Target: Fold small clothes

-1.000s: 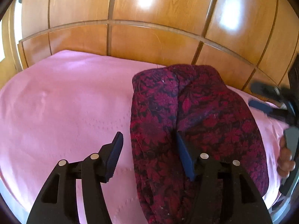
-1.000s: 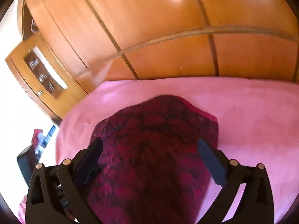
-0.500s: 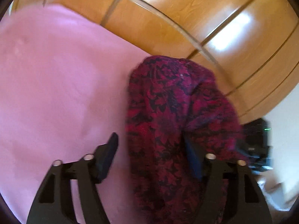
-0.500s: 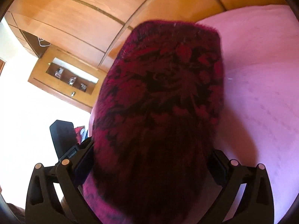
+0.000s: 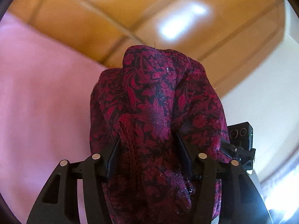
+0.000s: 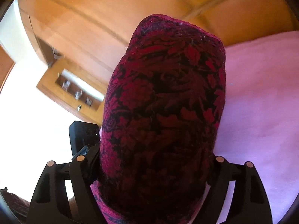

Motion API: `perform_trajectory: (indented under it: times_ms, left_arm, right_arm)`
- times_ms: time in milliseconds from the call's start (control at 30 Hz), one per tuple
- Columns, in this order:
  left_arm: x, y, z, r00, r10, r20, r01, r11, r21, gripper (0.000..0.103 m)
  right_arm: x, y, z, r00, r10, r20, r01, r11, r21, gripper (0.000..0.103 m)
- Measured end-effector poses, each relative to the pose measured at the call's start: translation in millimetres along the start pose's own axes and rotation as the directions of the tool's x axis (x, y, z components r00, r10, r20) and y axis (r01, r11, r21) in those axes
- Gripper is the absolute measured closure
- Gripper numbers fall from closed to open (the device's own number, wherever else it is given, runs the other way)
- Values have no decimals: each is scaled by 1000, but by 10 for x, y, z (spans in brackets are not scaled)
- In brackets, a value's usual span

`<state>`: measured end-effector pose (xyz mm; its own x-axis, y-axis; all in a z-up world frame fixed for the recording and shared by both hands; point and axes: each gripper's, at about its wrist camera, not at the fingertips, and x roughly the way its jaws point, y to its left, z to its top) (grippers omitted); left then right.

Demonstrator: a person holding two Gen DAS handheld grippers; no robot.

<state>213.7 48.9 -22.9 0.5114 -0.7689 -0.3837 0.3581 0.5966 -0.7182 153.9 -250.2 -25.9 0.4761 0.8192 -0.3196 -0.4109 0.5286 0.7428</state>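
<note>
The left claw (image 5: 149,155) points up and forward, tilted so the wooden wall (image 5: 115,13) fills the top of its view. Its two black fingers (image 5: 112,156) are pulled in close and pinch a thick fold of the red flowery cloth (image 5: 155,102). The cloth bunches up high between the fingers and spills over the right finger, covering most of it. A stitched hem runs down near the left finger.

The right claw (image 6: 155,160) is also tipped up and turned a bit to one side. The same red flowery cloth (image 6: 164,93) stands in front of it like a tall hump and hides both finger pads. Only the black arms of the claw show at the sides, so I cannot tell if it is squeezing the cloth or just sitting under it.

The cloth is lifted up off the pink bed (image 5: 41,97), which lies below and to the side in both views. A small wooden shelf (image 6: 74,91) with little things on it hangs on the wall at the left.
</note>
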Motion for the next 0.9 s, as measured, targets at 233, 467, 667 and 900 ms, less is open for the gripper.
perform_trajectory:
  times_ms: [233, 467, 667, 900]
  left_arm:
    - [1369, -958, 46, 973, 26, -227, 25, 976, 218, 50]
    - [2098, -1158, -415, 932, 224, -285, -97, 911, 400, 46]
    - [1821, -1183, -405, 934, 304, -186, -203, 884, 421, 46]
    - [1930, -1360, -507, 894, 442, -68, -344, 777, 528, 46]
  right_arm:
    - [-1392, -761, -245, 958, -180, 223, 146, 976, 163, 22]
    - [-1752, -1458, -852, 911, -362, 197, 287, 900, 328, 22]
    - [-1865, -1262, -750, 864, -465, 192, 403, 868, 291, 12]
    - [-2107, -498, -658, 655, -675, 340, 691, 717, 92, 25]
